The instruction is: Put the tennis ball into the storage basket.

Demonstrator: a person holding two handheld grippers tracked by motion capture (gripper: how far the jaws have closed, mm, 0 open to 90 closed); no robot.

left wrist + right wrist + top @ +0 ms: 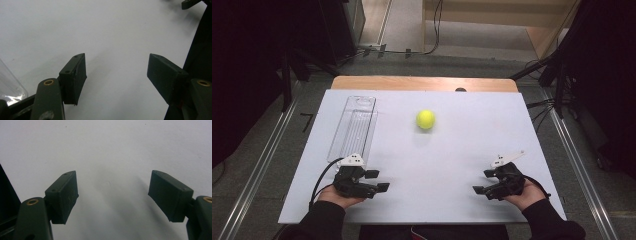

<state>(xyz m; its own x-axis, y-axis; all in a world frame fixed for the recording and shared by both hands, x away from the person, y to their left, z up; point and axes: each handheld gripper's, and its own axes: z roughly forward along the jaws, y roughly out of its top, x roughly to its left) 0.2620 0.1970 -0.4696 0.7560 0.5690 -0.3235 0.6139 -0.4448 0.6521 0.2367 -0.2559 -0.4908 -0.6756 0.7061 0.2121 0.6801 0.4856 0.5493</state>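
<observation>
High view: the white table top (462,150) spans most of the scene. A clear plastic tray (354,127) lies along its left side, and a yellow-green tennis ball (425,119) sits on the board's far middle, well apart from both tongs. The left gripper (379,181) rests at the near left edge, just before the tray's near end, its jaws parted with nothing between them. The right gripper (484,181) rests at the near right edge, its jaws likewise spread and holding nothing.
</observation>
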